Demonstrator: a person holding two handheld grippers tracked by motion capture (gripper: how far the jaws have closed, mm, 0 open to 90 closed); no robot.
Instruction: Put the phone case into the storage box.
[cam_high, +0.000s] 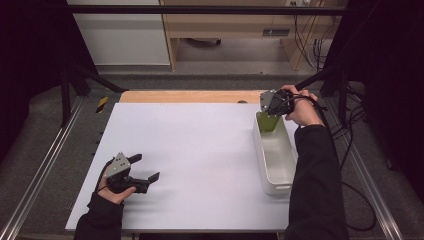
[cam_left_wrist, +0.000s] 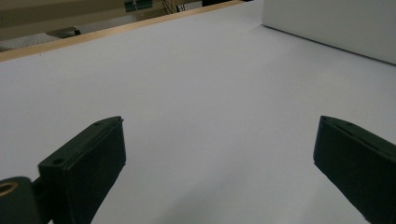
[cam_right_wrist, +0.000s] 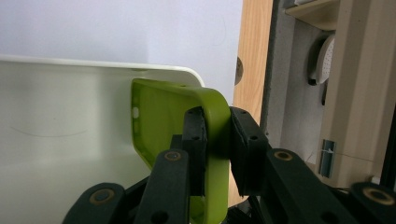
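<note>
Right hand-held gripper is clamped tight on the wall of a green case, holding it at the far end of the white tray, just over the rim. So the pick-up looks done; what's left, I'd say, is lowering the case in and letting go. Left hand-held gripper sits on the counter well apart from the tray, jaws spread wide, nothing between them.
</note>
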